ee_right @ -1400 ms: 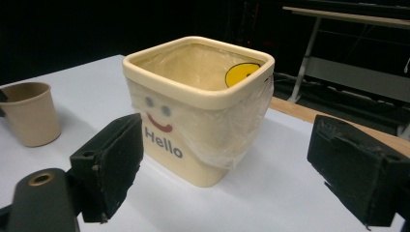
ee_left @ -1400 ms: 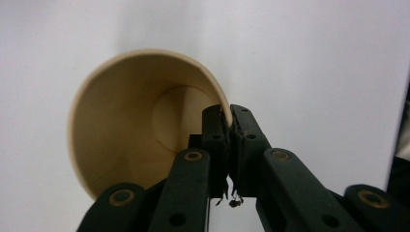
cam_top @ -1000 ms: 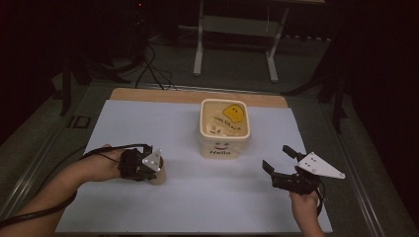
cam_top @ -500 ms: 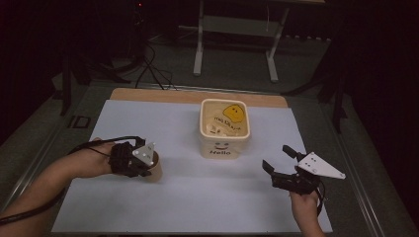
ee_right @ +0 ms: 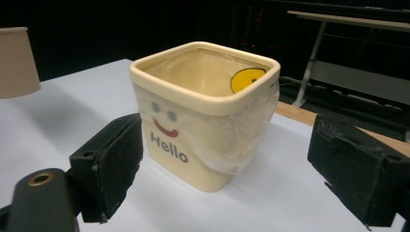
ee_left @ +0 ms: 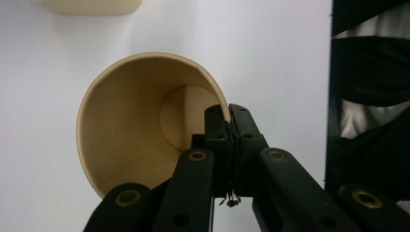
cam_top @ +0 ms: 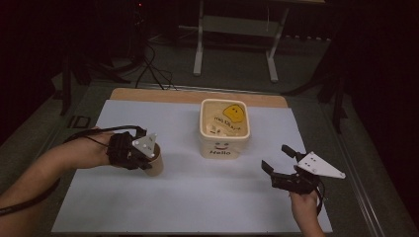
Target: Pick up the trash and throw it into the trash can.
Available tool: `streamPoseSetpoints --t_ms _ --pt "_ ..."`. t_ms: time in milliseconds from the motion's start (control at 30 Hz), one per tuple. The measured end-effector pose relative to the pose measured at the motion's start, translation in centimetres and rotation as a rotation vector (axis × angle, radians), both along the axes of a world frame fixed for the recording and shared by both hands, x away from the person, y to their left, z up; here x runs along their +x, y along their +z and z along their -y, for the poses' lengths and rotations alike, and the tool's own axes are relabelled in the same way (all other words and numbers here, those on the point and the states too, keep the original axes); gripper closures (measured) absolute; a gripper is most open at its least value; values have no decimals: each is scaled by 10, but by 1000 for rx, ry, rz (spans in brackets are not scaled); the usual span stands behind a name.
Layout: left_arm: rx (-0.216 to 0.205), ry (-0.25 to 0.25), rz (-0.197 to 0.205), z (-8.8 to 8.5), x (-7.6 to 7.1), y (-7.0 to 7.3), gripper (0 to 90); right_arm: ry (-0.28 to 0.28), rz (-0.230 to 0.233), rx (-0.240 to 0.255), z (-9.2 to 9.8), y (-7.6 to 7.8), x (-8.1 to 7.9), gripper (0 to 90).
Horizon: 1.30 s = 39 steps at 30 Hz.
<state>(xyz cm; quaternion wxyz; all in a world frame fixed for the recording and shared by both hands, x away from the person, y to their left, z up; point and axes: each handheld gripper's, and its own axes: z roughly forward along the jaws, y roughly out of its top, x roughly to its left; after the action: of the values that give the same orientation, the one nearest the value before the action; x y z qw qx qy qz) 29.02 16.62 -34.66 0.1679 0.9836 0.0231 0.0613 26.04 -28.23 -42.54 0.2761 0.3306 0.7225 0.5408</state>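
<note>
One light, thin-walled paper cup (cam_top: 153,161), left of the bin (cam_top: 224,129), is pinched at its rim by the left gripper (ee_left: 227,126)—crushable, so grip gently; the right gripper (cam_top: 276,158) gapes empty.

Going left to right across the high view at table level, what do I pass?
Left gripper pinching the rim of the paper cup → cream Hello bin with its plastic liner → right gripper, jaws open, holding nothing.
</note>
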Motion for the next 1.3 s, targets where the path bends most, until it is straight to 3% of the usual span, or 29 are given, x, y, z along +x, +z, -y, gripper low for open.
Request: streamPoseSetpoints --t_ms 400,567,767,1300 --pt "2 -41 1 17 4 34 891 0 0 1 0 -1 0 125" --pt "10 -67 25 28 9 56 890 1 0 0 -1 -1 0 125" --pt "2 -76 39 37 16 72 890 3 -1 0 0 -1 0 125" --pt "13 -110 54 72 35 101 890 7 -3 2 0 -1 0 125"
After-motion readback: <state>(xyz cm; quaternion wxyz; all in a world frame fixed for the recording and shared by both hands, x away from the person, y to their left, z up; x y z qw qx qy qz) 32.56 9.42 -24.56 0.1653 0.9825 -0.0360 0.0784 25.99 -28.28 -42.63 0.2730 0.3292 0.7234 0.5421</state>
